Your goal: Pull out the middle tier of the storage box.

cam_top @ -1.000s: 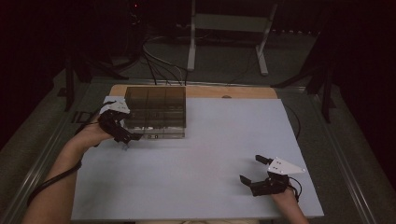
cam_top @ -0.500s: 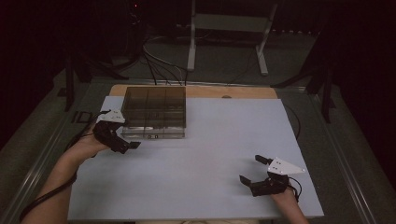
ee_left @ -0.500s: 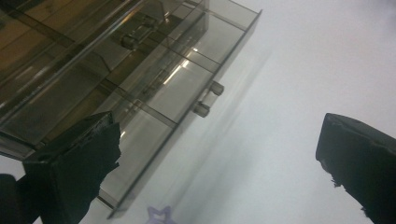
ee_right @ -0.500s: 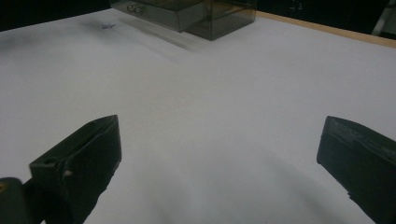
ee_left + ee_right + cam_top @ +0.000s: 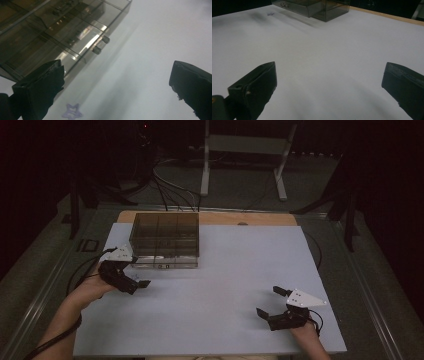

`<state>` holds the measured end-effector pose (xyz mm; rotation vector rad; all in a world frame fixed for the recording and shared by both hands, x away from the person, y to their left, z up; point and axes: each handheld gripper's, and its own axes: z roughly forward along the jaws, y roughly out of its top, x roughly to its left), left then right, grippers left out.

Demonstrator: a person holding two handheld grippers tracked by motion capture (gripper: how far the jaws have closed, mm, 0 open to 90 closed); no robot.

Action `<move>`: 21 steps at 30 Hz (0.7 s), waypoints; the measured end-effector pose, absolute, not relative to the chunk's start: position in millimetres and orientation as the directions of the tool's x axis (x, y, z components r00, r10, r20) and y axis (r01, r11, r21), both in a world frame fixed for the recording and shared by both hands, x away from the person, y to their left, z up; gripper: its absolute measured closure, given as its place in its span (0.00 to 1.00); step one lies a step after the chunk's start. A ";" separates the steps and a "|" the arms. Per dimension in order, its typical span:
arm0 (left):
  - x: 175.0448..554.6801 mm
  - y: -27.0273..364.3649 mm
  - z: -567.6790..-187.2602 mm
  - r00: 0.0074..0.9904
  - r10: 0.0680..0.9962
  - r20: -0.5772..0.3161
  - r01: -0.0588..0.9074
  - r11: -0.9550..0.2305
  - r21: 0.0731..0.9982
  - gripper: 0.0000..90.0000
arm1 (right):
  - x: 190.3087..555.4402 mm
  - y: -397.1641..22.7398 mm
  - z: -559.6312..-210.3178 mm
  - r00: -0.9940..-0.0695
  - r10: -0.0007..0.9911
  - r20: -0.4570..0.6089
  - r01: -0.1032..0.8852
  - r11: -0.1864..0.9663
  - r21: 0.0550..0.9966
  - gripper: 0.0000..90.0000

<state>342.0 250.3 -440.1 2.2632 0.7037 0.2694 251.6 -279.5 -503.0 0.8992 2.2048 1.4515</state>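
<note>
We note the smoked clear drawer box [image 5: 165,239] at the far left of the white table [image 5: 230,285], its two small knobs [image 5: 100,45] facing the person. Left gripper [image 5: 136,279] hangs just before the box's front left corner, jaws wide apart, holding nothing. Right gripper [image 5: 270,302] sits well apart at the near right, jaws likewise spread and empty.

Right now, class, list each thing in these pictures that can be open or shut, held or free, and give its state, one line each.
Smoky transparent plastic drawer box: upright on the table, bottom drawer partly pulled out, touched by neither claw.
Left claw: open, holding nothing, near the box's front left corner.
Right claw: open, holding nothing, over bare table near its front right.
</note>
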 end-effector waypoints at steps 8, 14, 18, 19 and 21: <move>330.1 246.6 -448.4 0.826 0.564 -0.012 0.407 -0.581 0.705 0.00 | 251.5 -279.5 -502.9 -0.736 0.675 0.052 0.315 0.273 0.909 0.00; 321.1 241.7 -456.5 0.828 0.561 -0.002 0.401 -0.589 0.702 0.00 | 251.4 -279.6 -502.8 -0.736 0.675 0.052 0.316 0.273 0.909 0.00; 315.3 238.0 -461.9 0.832 0.555 -0.006 0.400 -0.592 0.699 0.00 | 251.5 -279.9 -502.8 -0.736 0.675 0.053 0.315 0.272 0.909 0.00; 313.9 237.1 -462.8 0.833 0.554 -0.002 0.398 -0.595 0.698 0.00 | 251.4 -279.8 -502.9 -0.735 0.675 0.055 0.317 0.271 0.909 0.00; 310.2 235.0 -464.5 0.838 0.546 0.008 0.388 -0.606 0.695 0.00 | 251.4 -279.7 -502.9 -0.736 0.675 0.054 0.317 0.273 0.908 0.00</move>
